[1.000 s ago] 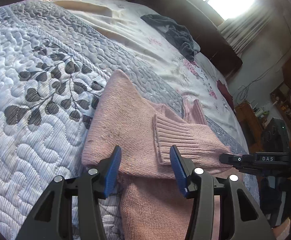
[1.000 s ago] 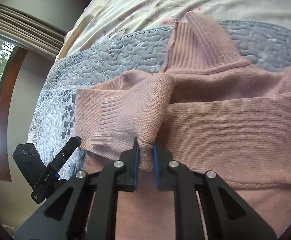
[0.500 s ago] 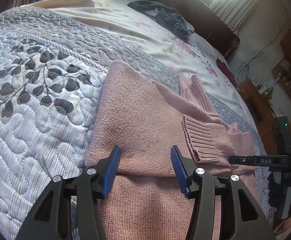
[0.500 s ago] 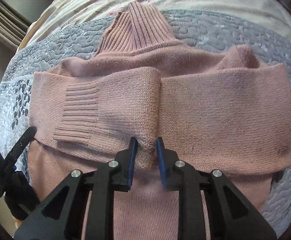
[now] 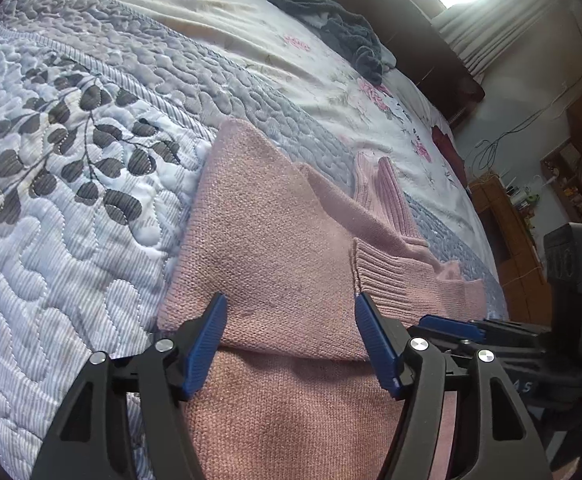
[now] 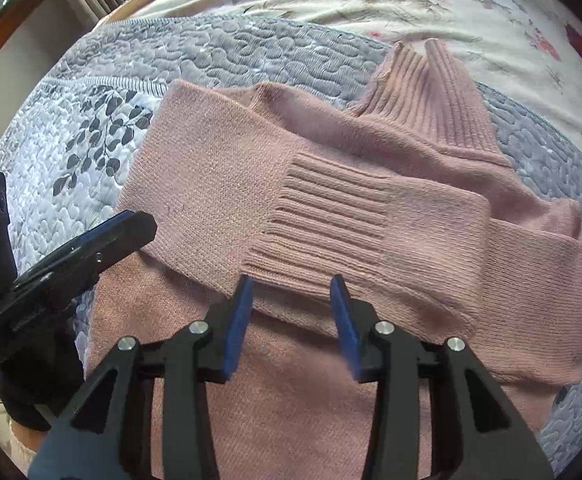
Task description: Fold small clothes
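A pink knit turtleneck sweater [image 6: 331,400] lies flat on the quilted bedspread [image 6: 251,52], collar [image 6: 439,96] pointing away. Both sleeves are folded across the chest, and the ribbed cuff [image 6: 323,224] of the upper sleeve lies on top of the other sleeve. My right gripper [image 6: 291,292] hovers open just in front of that cuff, holding nothing. In the left wrist view the same sweater [image 5: 275,264] shows its left shoulder and the cuff [image 5: 387,276]. My left gripper [image 5: 289,308] is open over the folded left sleeve, empty.
The grey-blue leaf-patterned quilt [image 5: 71,200] spreads to the left. A floral sheet [image 5: 331,80] lies beyond it, with a dark crumpled garment [image 5: 343,28] on it. Wooden furniture [image 5: 519,232] stands past the bed on the right.
My right gripper let go of the sleeve fold and opened. The sleeve now lies flat across the chest. My left gripper stayed open and shifted slightly over the left sleeve.
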Tool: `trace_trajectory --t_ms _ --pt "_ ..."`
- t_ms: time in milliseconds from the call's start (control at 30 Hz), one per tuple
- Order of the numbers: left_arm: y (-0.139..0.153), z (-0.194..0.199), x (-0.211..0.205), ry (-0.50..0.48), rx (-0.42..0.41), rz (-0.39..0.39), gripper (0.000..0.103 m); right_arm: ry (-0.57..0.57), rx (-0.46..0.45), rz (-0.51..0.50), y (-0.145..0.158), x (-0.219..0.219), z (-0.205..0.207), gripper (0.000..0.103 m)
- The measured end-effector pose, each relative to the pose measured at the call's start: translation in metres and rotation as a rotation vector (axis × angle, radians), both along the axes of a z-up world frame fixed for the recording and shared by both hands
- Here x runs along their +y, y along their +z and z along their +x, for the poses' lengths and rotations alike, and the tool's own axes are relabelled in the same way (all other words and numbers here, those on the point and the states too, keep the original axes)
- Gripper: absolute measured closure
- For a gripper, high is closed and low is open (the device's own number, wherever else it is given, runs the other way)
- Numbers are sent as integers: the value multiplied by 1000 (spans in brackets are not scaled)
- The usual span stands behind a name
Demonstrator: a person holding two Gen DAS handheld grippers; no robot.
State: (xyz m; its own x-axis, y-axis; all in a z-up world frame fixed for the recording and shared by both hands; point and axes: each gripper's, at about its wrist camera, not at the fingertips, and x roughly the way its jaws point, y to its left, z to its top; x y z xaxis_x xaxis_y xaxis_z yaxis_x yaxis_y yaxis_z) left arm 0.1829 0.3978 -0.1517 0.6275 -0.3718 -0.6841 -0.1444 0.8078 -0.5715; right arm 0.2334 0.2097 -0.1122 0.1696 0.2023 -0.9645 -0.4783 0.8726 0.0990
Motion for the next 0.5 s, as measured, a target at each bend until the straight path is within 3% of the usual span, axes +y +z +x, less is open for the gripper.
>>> trace_trajectory --t_ms 133,233,267,500 --pt "-5 0 3 3 -2 -29 37 19 -19 -83 -21 10 7 55" --pt "-6 0 0 -3 -5 -9 36 16 -24 -70 -23 5 12 80" --pt "-6 0 -1 -4 -7 -1 36 1 -16 -50 -20 -1 14 91" --pt "-8 2 -10 -15 -15 46 36 -200 -5 212 21 -85 25 94"
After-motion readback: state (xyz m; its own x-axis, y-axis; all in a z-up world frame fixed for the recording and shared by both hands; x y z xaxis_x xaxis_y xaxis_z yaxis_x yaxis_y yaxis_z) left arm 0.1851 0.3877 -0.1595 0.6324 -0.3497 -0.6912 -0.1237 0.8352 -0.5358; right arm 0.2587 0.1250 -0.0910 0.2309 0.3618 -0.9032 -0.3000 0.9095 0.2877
